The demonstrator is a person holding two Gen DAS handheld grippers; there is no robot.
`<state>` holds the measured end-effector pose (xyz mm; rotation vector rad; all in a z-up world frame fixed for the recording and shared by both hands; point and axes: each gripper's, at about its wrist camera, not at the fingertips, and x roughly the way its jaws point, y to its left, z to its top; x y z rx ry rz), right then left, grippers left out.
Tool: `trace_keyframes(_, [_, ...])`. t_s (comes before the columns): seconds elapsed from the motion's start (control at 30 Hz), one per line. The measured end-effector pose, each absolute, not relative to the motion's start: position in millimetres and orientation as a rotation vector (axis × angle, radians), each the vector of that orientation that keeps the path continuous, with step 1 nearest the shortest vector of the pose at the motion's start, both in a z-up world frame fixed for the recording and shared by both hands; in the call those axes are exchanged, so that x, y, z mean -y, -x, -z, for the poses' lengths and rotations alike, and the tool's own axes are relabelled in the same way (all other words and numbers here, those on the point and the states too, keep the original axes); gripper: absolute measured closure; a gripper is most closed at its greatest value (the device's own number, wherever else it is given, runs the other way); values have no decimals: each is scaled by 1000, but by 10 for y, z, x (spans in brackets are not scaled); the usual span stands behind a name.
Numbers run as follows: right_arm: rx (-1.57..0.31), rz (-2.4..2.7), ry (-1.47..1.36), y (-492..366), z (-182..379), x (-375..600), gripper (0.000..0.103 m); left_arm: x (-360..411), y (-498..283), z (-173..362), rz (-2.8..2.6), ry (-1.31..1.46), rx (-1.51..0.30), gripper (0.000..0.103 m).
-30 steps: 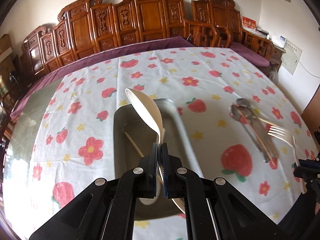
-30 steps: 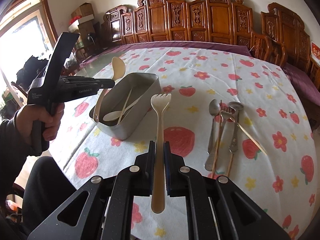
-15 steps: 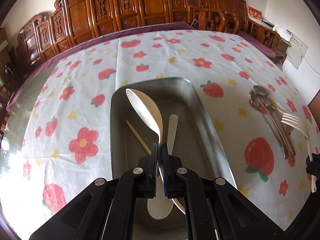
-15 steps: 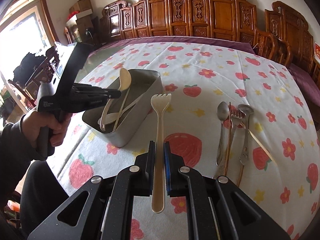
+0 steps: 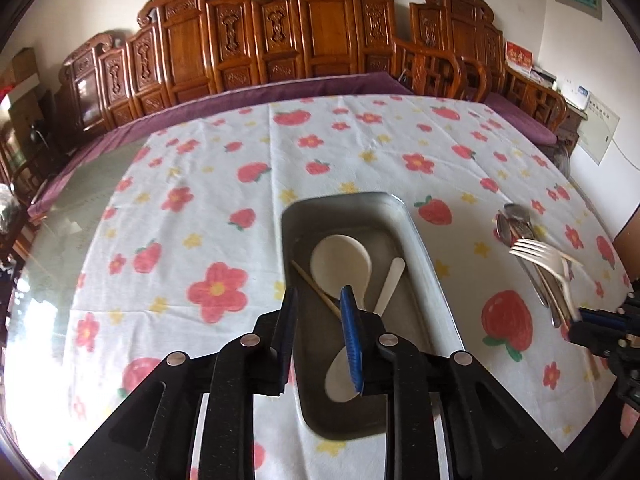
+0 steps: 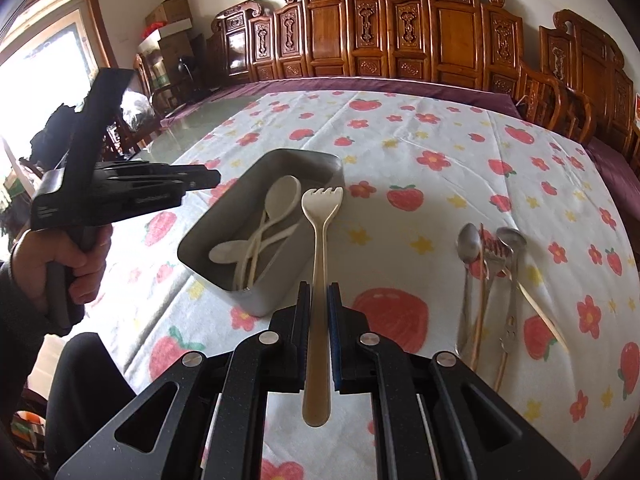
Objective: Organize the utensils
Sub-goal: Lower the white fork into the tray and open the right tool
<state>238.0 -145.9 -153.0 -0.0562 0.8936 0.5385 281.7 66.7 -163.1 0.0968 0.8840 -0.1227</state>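
right gripper (image 6: pixel 319 312): pinching the cream fork (image 6: pixel 320 240) by its handle, tines pointing away, toward the bench's far edge.
fork, long axis: runs straight out along the gripper; its head sits just right of the metal tray (image 6: pixel 256 300), over the tray's right wall or the cloth beside it; which of the two, cannot tell.
deciding relation: tray lies ahead and to the left of the held fork, its long axis slanting away to the right; by my reading the fork must go leftward and turn to drop in lengthwise.
left gripper (image 5: pixel 320 330): jaws opening, nothing between them; hovering over the tray's near end.
tray contents: cream spoons (image 6: pixel 276 208) crossed over one another, and a thin stick (image 5: pixel 316 290); exact count unclear.
loose pile (image 6: pixel 490 264): metal spoons, fork and sticks toward the bench's right edge, well apart from the tray; overlapping and blurred.
hidden: tray's near corner, behind the left gripper.
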Motion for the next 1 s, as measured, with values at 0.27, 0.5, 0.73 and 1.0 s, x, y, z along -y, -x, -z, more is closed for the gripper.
trace_keyframes(0.27, [-905, -564, 48, -2559, 1550, 1157, 92, -827, -2690, 1410, 113, -104, -840, 76])
trace_keyframes(0.5, [-932, -580, 54, -2833, 1638, 825, 93, -966, -2691, 1342, 96, -96, -824, 75])
trace_keyframes(0.73, [-968, -581, 49, -3045, 1758, 569, 93, -1109, -2687, 1329, 85, -86, -823, 74])
trace_keyframes(1.0, [-1023, -558, 22, -3235, 1914, 320, 93, -1233, -2663, 1311, 68, -82, -818, 74])
